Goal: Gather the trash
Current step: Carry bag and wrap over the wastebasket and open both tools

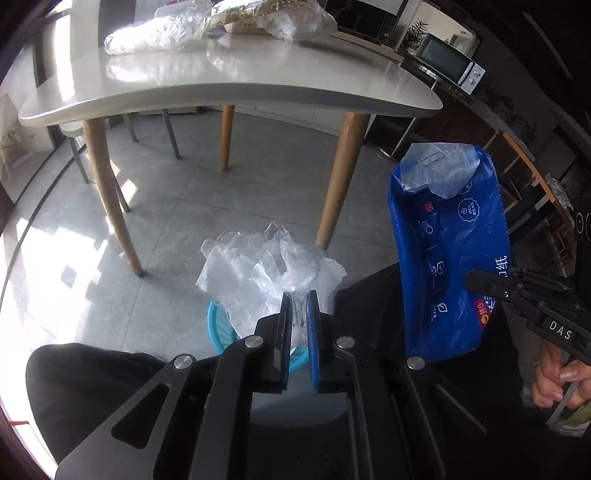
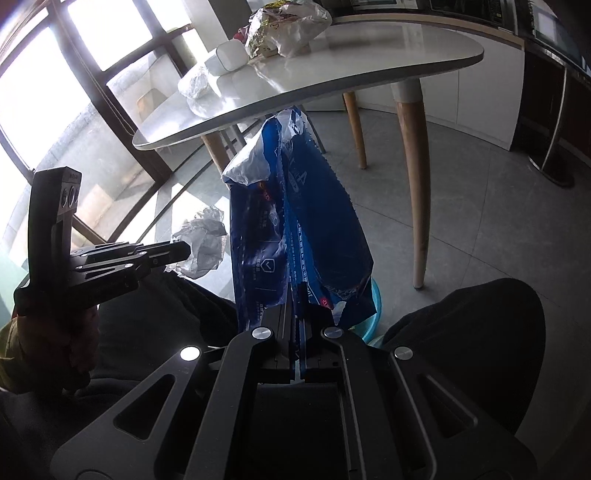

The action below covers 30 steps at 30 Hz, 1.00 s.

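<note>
A crumpled clear plastic wrap (image 1: pixel 266 273) is pinched between the closed fingers of the left gripper (image 1: pixel 298 299), above a light-blue basket (image 1: pixel 225 328) on the floor. A blue wrapper (image 2: pixel 295 229) is clamped by the right gripper (image 2: pixel 297 295). More plastic trash (image 1: pixel 159 33) is left on the white surface (image 1: pixel 258 77) beyond.

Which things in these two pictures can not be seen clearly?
- Light blue plastic basket: left wrist view, mostly behind crumpled clear plastic film and left gripper; contents hidden.
- Blue printed plastic package in right gripper: contents not visible, print too small.
- Items on white table: cut by top edge.
</note>
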Motion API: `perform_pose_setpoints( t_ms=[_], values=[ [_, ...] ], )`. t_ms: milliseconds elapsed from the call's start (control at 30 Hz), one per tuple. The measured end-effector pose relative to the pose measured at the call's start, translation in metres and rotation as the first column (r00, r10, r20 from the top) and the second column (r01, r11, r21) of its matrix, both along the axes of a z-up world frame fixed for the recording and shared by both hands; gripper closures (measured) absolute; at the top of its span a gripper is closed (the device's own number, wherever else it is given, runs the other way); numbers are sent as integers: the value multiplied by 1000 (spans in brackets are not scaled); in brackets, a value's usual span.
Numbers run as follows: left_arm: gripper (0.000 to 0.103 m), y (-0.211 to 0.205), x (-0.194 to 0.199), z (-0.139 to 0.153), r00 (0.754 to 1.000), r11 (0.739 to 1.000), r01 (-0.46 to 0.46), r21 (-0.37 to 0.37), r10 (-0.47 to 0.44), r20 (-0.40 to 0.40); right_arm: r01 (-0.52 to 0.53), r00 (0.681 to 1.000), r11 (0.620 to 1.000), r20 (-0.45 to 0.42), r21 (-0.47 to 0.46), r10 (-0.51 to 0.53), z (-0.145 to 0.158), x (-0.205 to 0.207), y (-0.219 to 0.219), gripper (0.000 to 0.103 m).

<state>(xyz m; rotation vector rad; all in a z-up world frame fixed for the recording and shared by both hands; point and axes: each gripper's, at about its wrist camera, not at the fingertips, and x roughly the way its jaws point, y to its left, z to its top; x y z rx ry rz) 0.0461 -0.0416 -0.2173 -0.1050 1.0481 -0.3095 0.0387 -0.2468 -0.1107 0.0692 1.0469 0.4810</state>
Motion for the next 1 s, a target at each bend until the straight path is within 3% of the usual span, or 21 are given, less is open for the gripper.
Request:
perform_pose_setpoints(
  t_ms=[467, 767, 1000],
  values=[
    [96, 15, 43, -81, 979, 992, -114, -49, 103, -174, -17, 981, 994, -194, -107, -4, -109, 64, 34, 102],
    [96, 19, 64, -124, 953, 985, -166, -50, 147, -266, -43, 945, 982, -326, -186, -20, -178, 90, 61, 102],
    [96, 11, 81, -161, 927, 987, -163, -11, 149, -344, -17, 896, 976, -436, -219, -82, -234, 114, 67, 102]
  ],
)
